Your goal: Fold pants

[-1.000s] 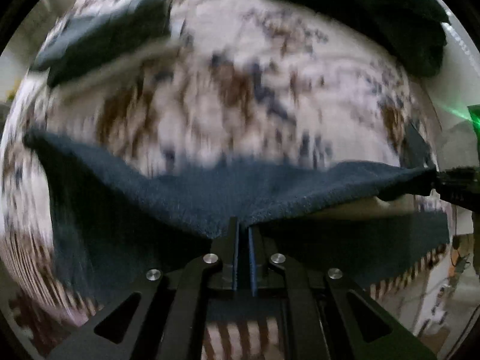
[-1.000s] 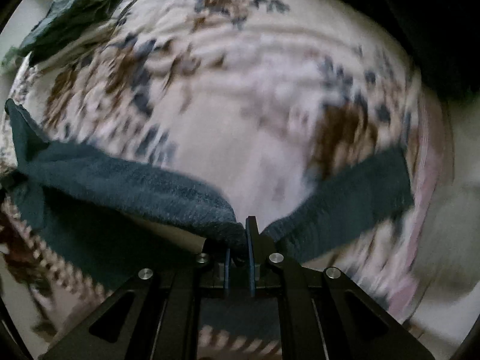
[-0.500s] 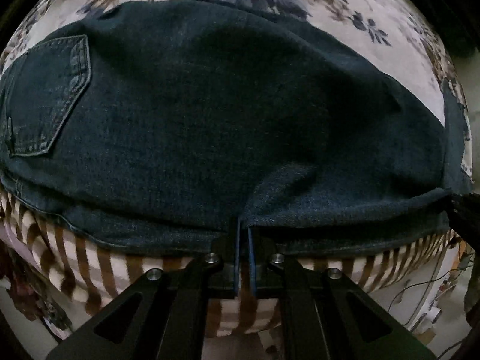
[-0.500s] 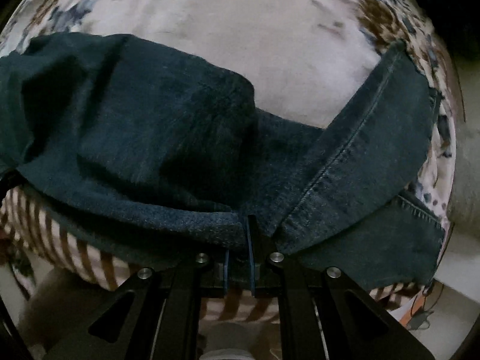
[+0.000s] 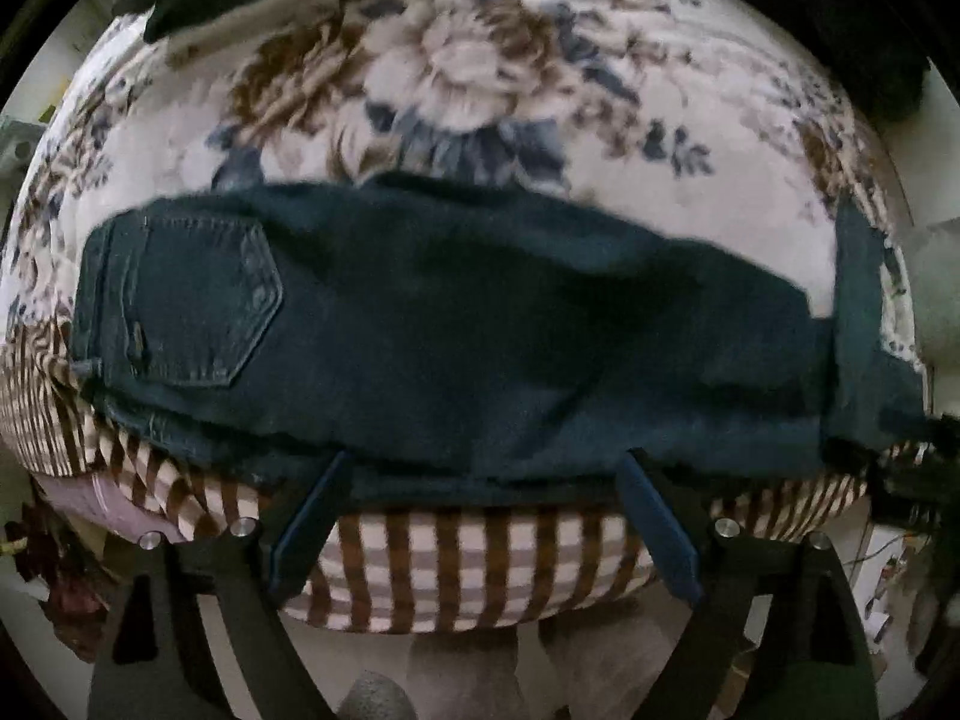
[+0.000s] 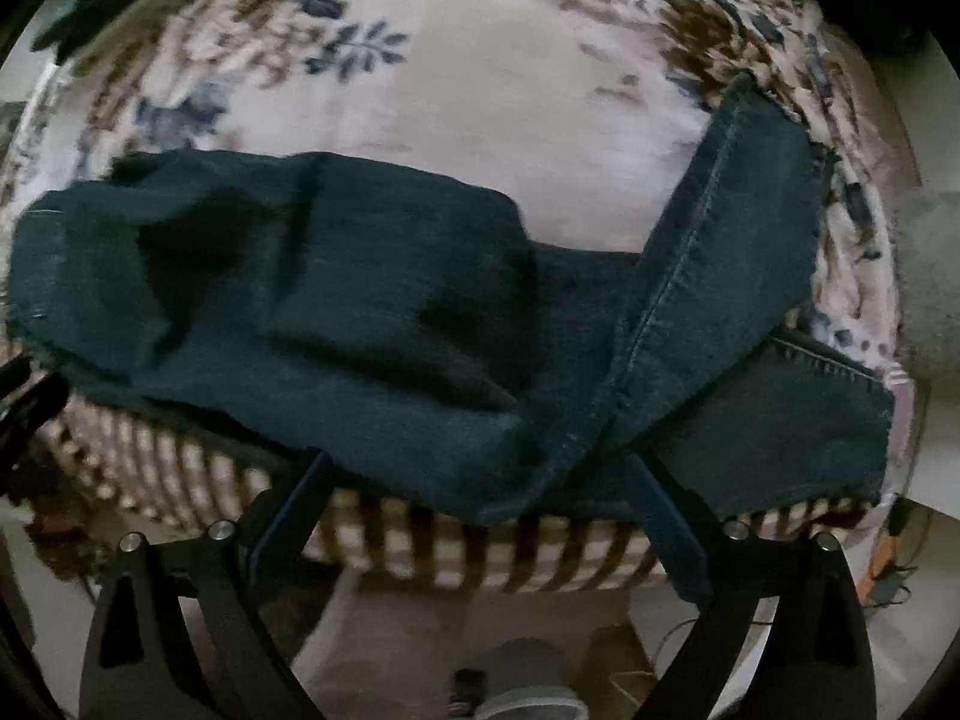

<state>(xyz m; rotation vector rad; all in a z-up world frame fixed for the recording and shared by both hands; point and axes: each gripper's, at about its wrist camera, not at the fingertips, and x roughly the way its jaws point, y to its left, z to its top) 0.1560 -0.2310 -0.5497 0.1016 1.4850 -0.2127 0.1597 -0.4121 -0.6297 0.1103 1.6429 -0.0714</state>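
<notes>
Dark blue denim pants [image 5: 456,324] lie across the near edge of a bed, on a floral bedspread [image 5: 480,60] whose brown-striped border [image 5: 480,564] hangs just below the pants. Seen from the left wrist, a back pocket [image 5: 204,300] sits at the left end of the pants. From the right wrist, the same pants [image 6: 336,324] show one leg end [image 6: 738,240] lying slanted across the rest, near their right end, with a hem beside it.

Both grippers point down at the near edge of the pants. The left gripper [image 5: 480,474] and right gripper [image 6: 474,468] are spreading their jaws; the fabric edge lies between the fingers, but nothing presses on it, so the pants are released.

This looks like the end of one fold, just laid down. The next move probably calls for straightening the slanted leg, then regripping one end to fold the pants across their length.
</notes>
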